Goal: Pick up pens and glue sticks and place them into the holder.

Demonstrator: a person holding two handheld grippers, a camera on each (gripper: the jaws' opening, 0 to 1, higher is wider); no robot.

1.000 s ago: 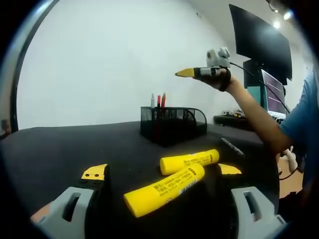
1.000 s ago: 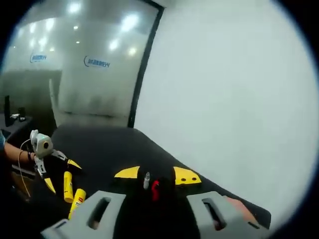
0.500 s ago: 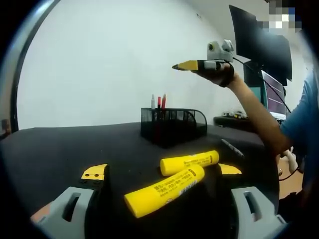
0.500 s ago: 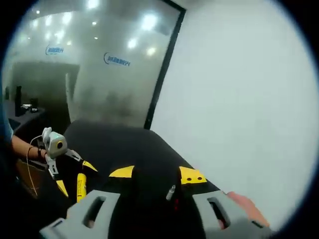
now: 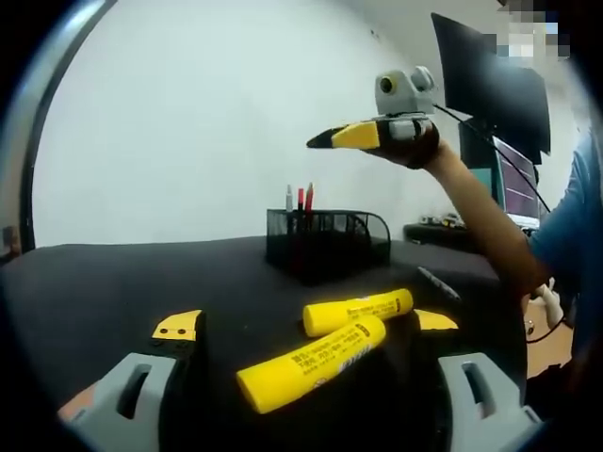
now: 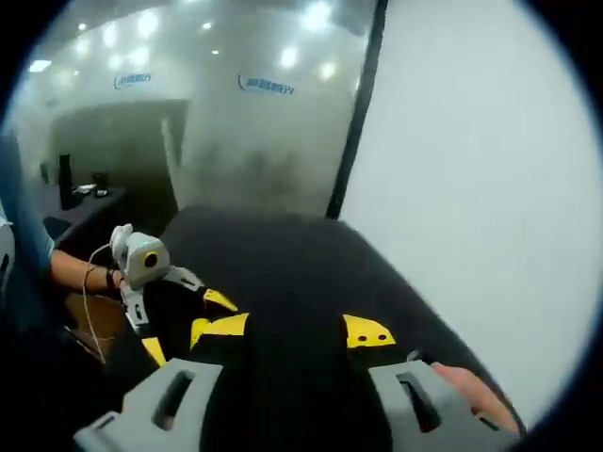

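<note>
In the left gripper view, the left gripper sits low on the black table, jaws spread wide and gripping nothing, with 2 yellow glue sticks lying between the tips. The black mesh holder, pens upright inside, stands at 12 o'clock. The right gripper hangs above it at 1 o'clock. In the right gripper view its jaws are wide apart and hold nothing.

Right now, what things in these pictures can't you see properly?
- Left gripper view: the print on the two glue sticks is too small to read.
- Left gripper view: the holder mesh hides the lower ends of the pens inside it.
- Right gripper view: the left gripper fingers hide what lies between them.
- Right gripper view: the wall signs are blurred.
</note>
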